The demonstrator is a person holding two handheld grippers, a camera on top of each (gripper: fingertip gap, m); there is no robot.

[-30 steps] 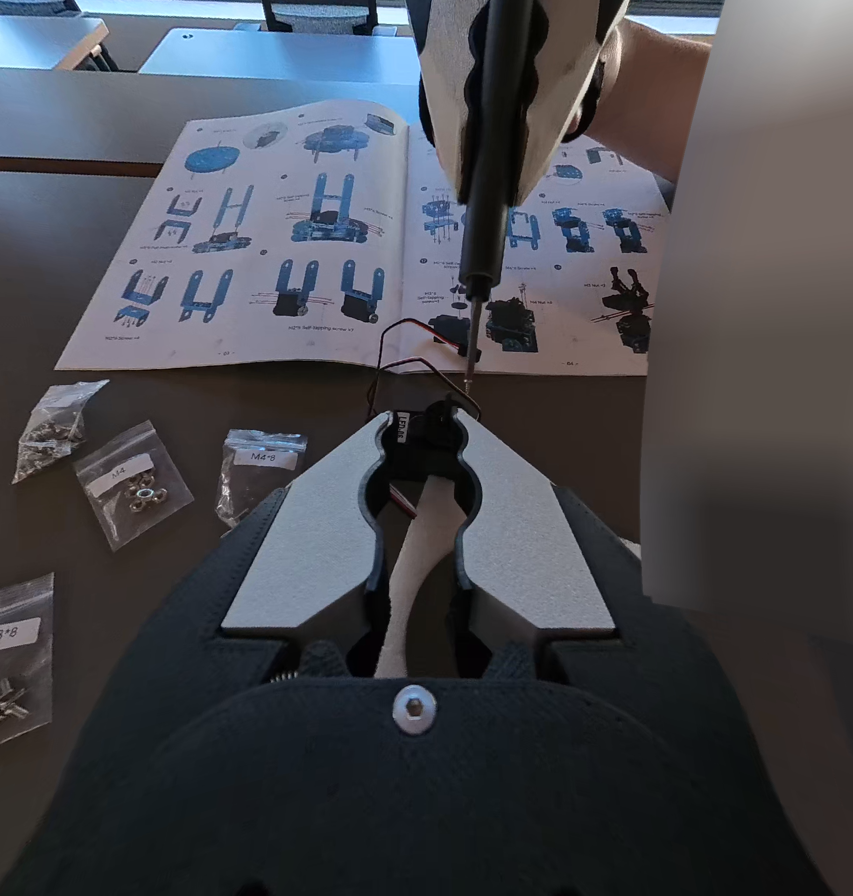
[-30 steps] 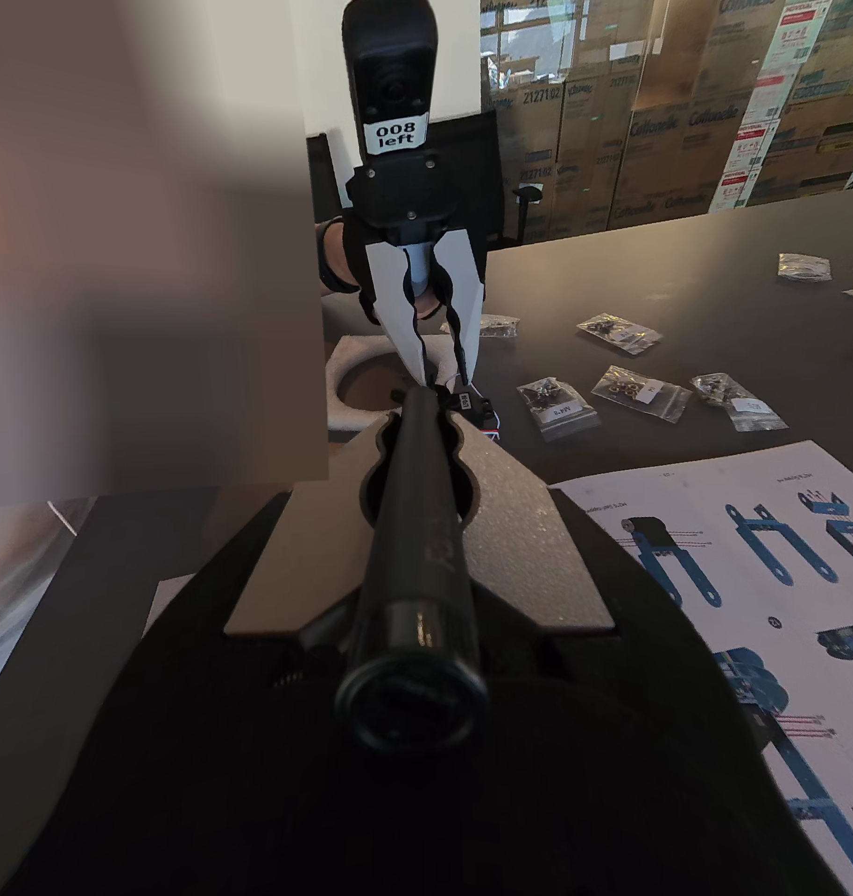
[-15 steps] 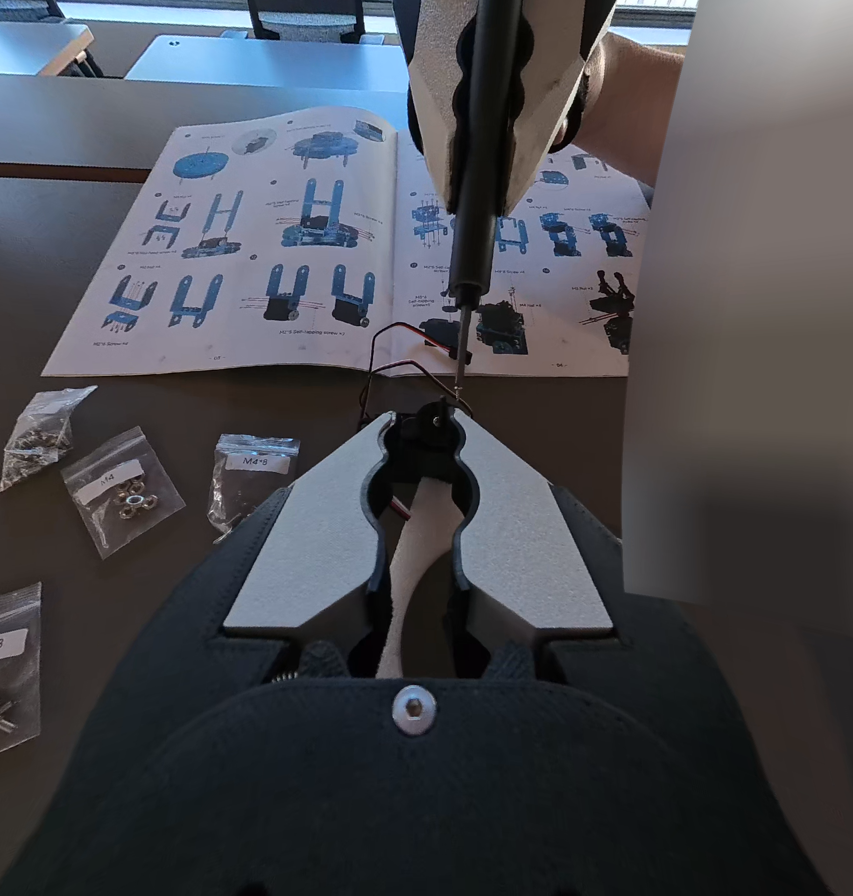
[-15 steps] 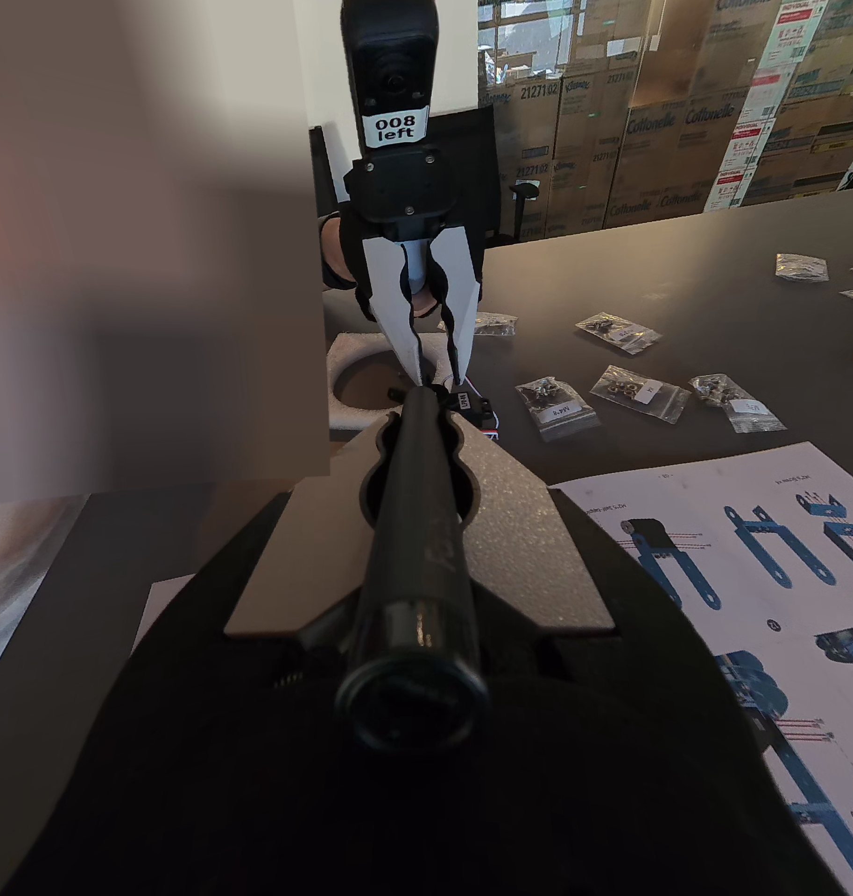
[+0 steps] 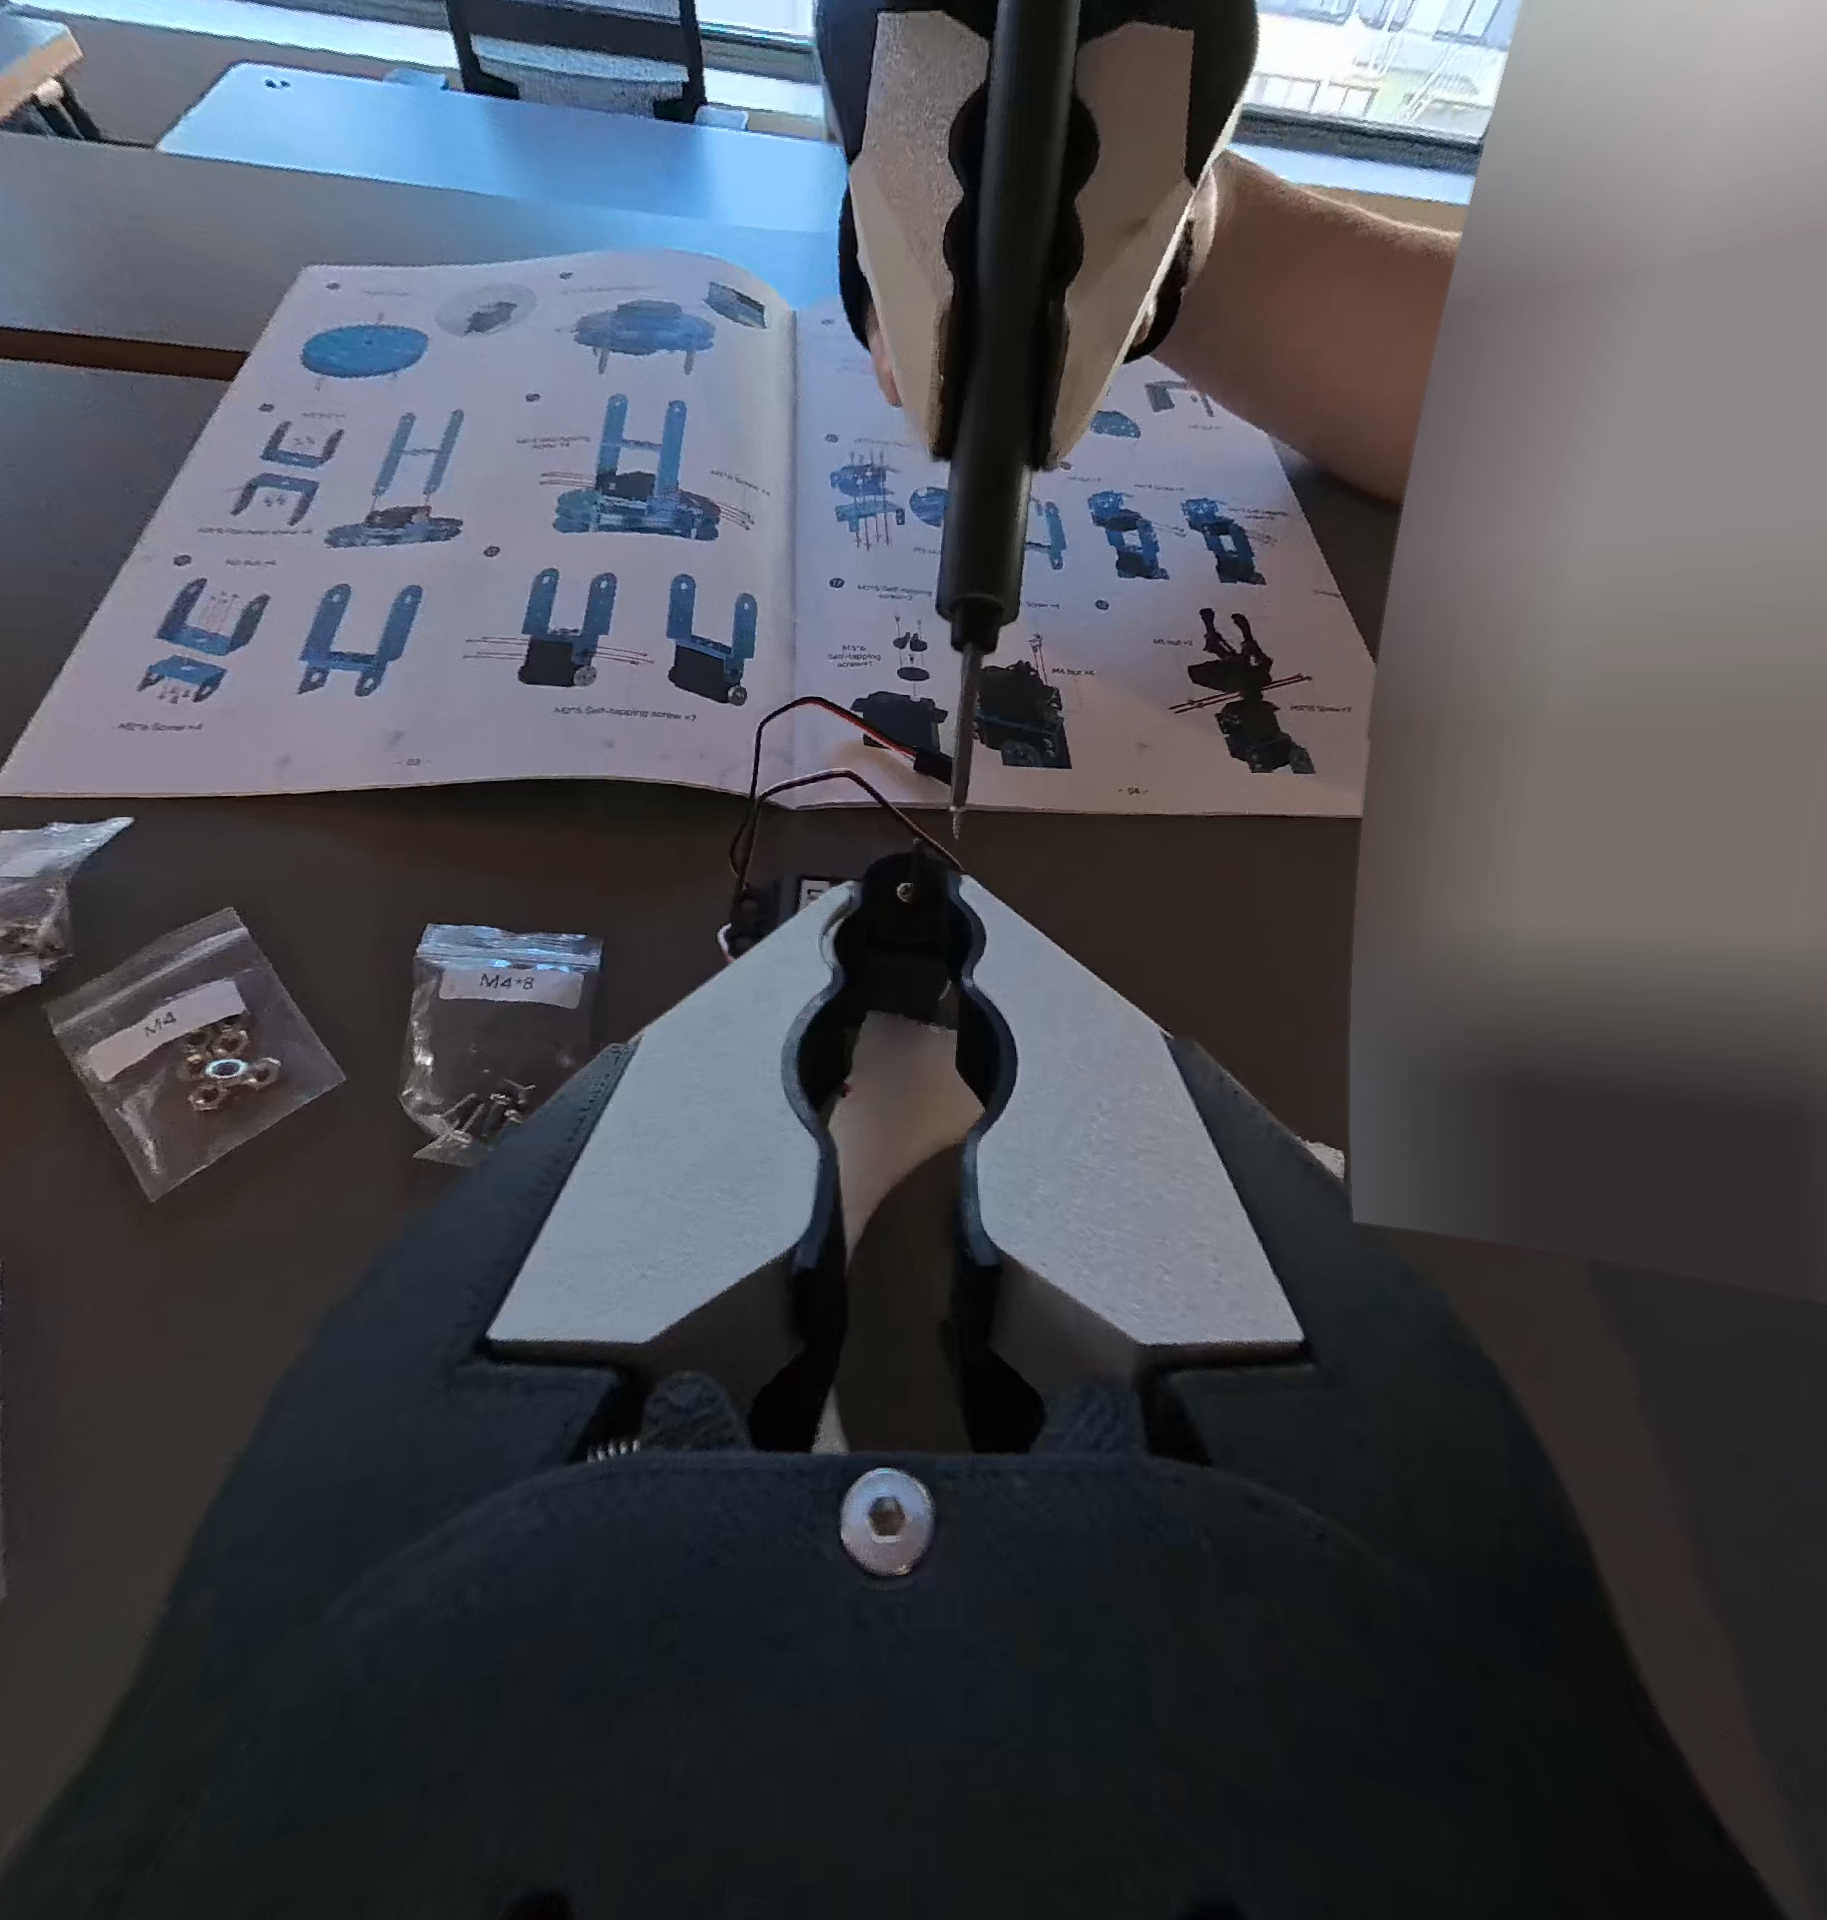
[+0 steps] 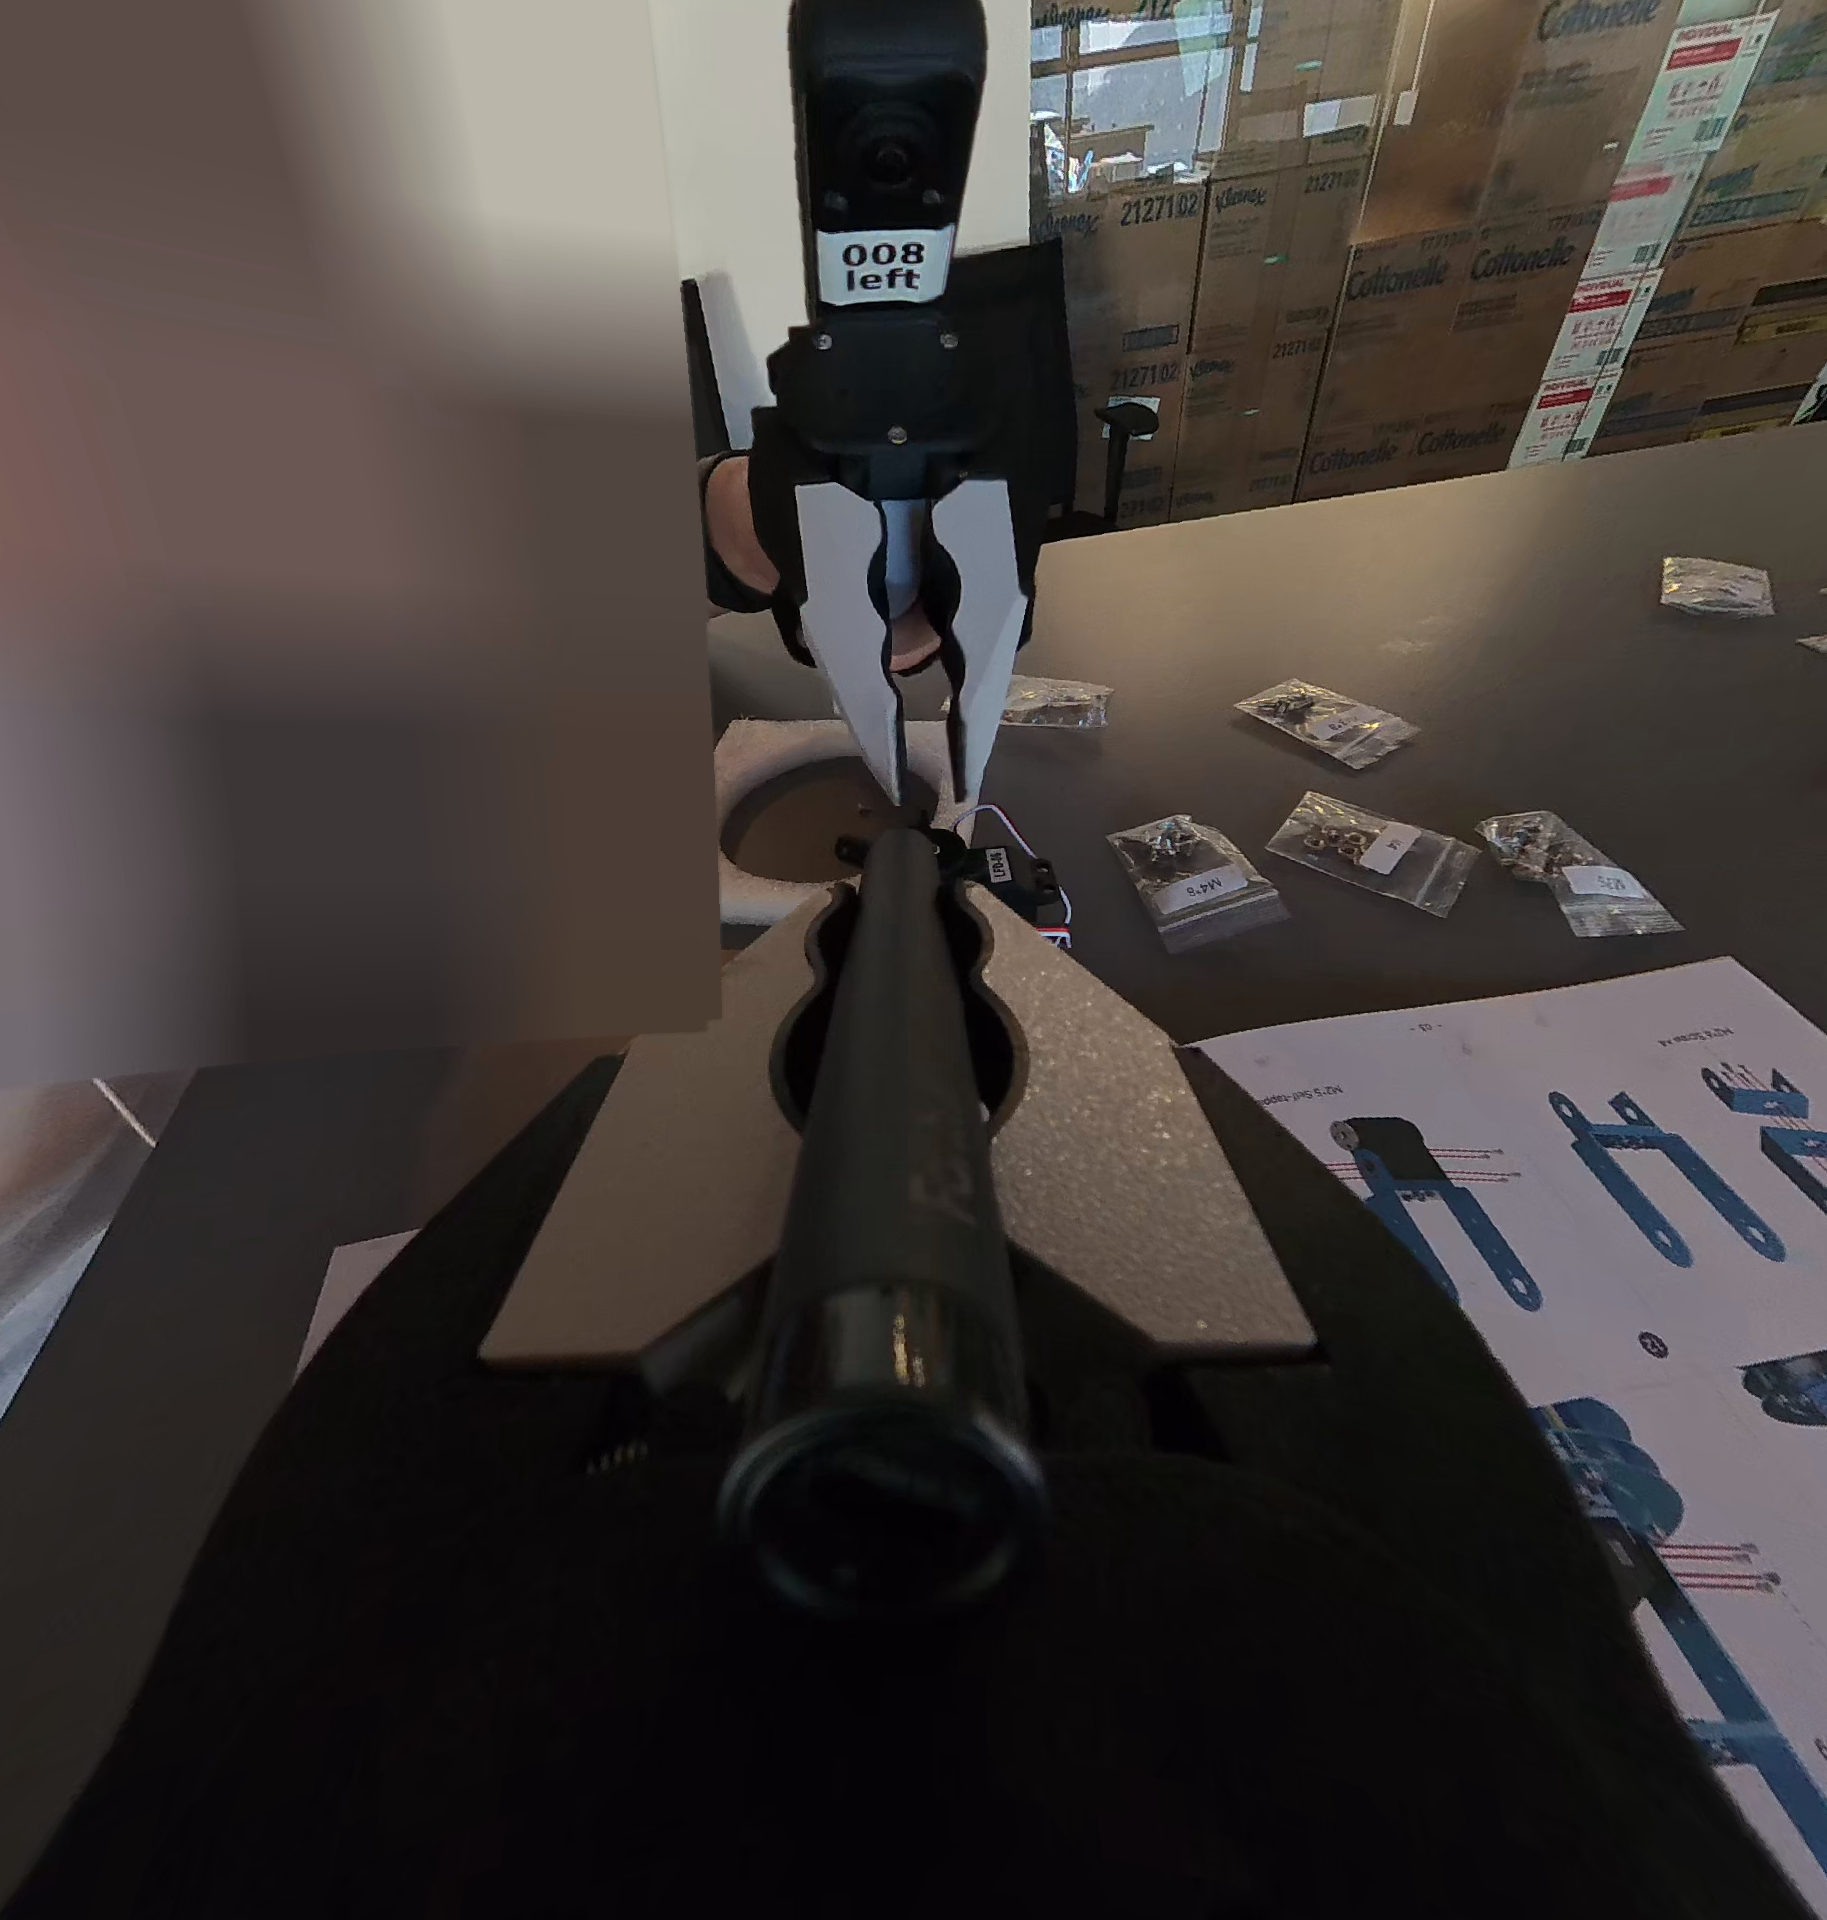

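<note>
My left gripper [image 5: 904,894] is shut on a small black servo [image 5: 904,935] with red, black and white wires, held just above the dark table over a white foam piece [image 5: 898,1132]. A round horn with a screw faces up at the servo's top. My right gripper [image 6: 909,904] is shut on a black screwdriver [image 6: 909,1143]. In the left wrist view the screwdriver [image 5: 992,416] points down, its thin tip just above and slightly right of the servo's horn. The right wrist view shows the left gripper [image 6: 930,800] and the servo [image 6: 1002,862] beyond the screwdriver's end.
An open instruction booklet [image 5: 576,520] lies on the table behind the servo, also in the right wrist view [image 6: 1615,1247]. Several small bags of screws and nuts [image 5: 192,1049] [image 5: 504,1029] [image 6: 1195,883] lie to the left. The foam has a round hole [image 6: 774,769]. Cardboard boxes stand far behind. Some 9 centimeters of space lies between my two pairs of fingers.
The servo has turned a little in my left gripper, so its horn now faces up. The screwdriver tip has drifted slightly left and stays just above it.
</note>
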